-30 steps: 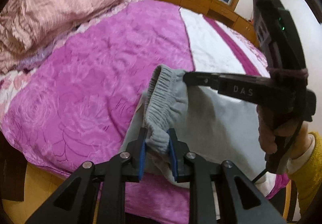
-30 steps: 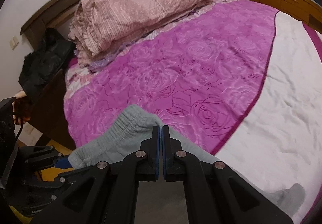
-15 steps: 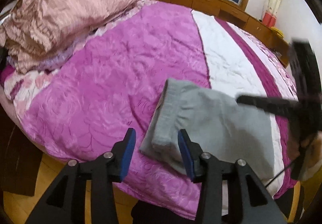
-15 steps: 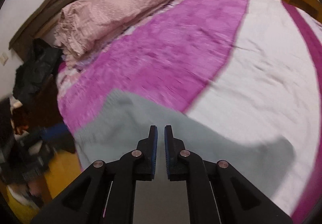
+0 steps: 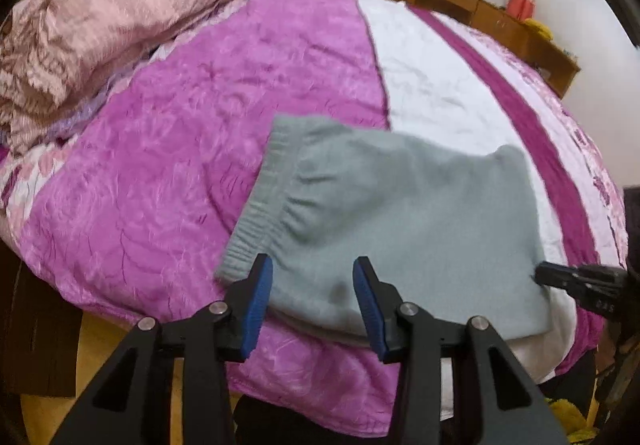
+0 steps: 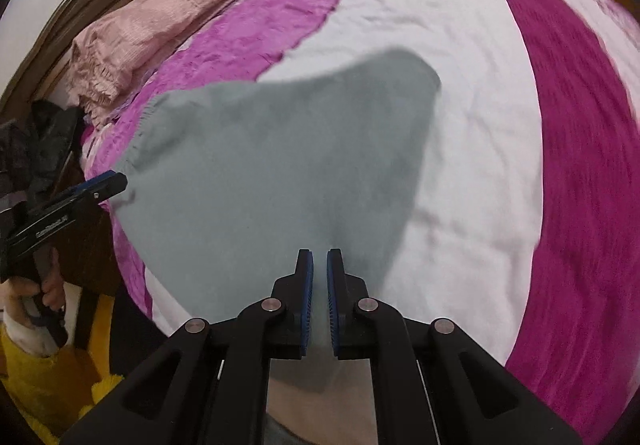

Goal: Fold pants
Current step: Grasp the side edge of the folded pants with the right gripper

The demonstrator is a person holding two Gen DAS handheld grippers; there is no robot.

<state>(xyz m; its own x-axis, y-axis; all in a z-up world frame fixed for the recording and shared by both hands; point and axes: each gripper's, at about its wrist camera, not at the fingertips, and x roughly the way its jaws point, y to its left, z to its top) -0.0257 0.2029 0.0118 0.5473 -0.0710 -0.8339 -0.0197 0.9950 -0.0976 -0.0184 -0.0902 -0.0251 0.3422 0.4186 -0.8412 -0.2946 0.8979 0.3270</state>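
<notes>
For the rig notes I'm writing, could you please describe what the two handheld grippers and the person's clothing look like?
Both the left gripper and the right gripper are matte black, with angular linkage arms, round silver pivot pins and ribbed blue pads inside the fingers. Seen from the right wrist camera, the left gripper's body has small white lettering, too blurred to read. The person's sleeve is yellow.

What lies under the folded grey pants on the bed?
The grey pants rest on the bedspread, straddling its purple and white panels near the bed's edge. Anything beneath the cloth is covered and cannot be seen.
</notes>
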